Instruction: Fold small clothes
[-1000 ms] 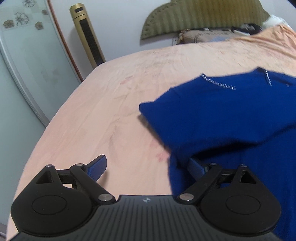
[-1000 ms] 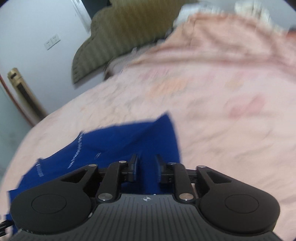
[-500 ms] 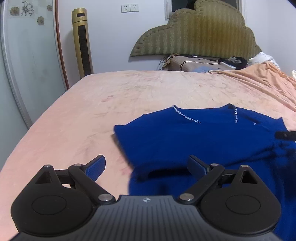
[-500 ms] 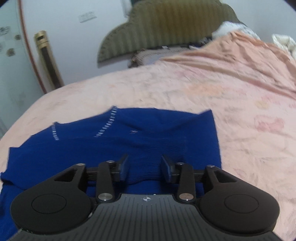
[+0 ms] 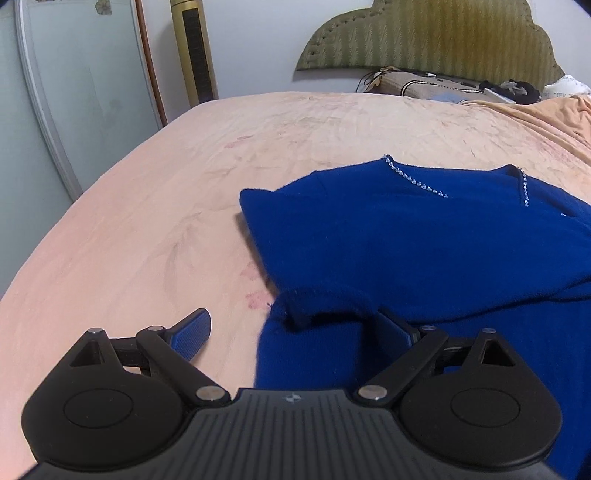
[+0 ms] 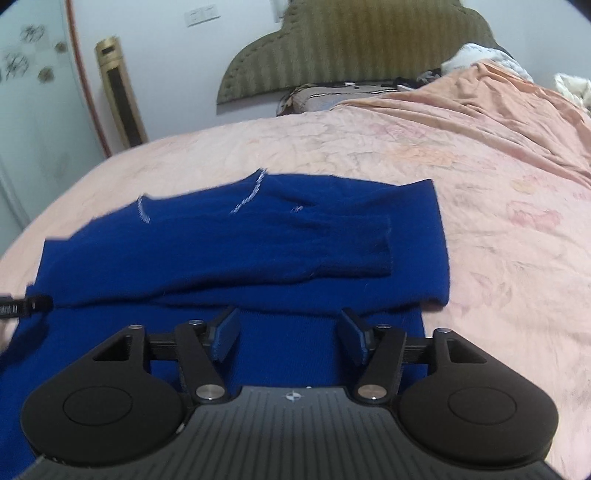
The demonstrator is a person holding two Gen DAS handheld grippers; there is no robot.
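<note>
in the left wrist view, our left gripper (image 5: 293,332) sat at six o'clock with its jaws spread wide apart and nothing pinched between them. one blue pad (image 5: 192,334) hung over the bare peach bedsheet (image 5: 147,221) at seven o'clock; the other lay against the near fold of the blue sweater (image 5: 406,240) at five o'clock, though we could not tell whether it pressed on the cloth. the sweater lay on the bed from the centre out to three o'clock, its beaded neckline (image 5: 417,181) toward one o'clock and a sleeve cuff (image 5: 299,310) turned back near the middle. a gold tower fan (image 5: 194,51) stood at eleven o'clock and the green headboard (image 5: 436,33) at one o'clock.

in the right wrist view, our right gripper (image 6: 291,334) sat at six o'clock, its jaws having just been opening; they stood apart above the sweater (image 6: 221,251), with the cloth below the gap and no pad gripping it. a sleeve (image 6: 351,243) was folded across the body toward two o'clock. at nine o'clock the tip of the left gripper (image 6: 22,306) showed at the sweater's edge.
</note>
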